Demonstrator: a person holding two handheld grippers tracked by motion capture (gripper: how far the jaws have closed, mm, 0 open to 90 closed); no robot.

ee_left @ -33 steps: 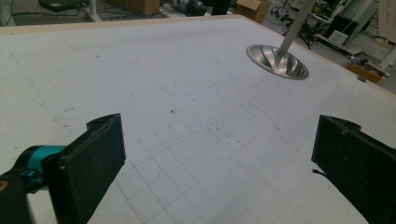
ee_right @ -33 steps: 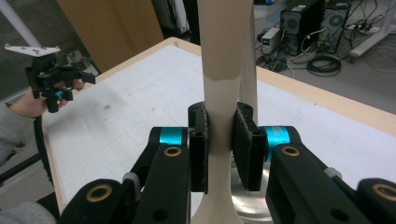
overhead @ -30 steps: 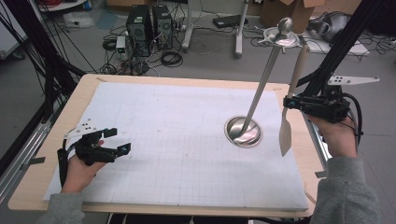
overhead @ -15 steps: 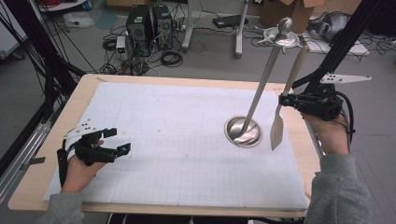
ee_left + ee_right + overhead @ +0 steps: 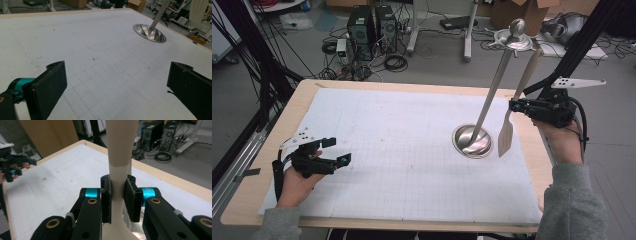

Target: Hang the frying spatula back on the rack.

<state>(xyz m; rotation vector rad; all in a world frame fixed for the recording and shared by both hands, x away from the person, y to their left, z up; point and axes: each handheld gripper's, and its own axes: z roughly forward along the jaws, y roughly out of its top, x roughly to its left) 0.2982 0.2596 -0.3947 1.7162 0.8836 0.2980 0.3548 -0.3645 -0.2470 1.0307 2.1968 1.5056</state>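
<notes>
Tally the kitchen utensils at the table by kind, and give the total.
Steel ladle, bowl resting on the table mat: 1
Cream spatula, clamped in the right tool, blade hanging beside the ladle: 1
Total: 2

Wooden table [image 5: 532, 150] under white gridded sheet [image 5: 402, 150], perhaps paper, bearing ladle [image 5: 472, 141].

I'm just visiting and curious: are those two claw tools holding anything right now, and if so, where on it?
The right gripper clamps a pale spatula by the middle of its handle, blade hanging down beside the metal ladle. The left gripper is open and holds nothing.
</notes>
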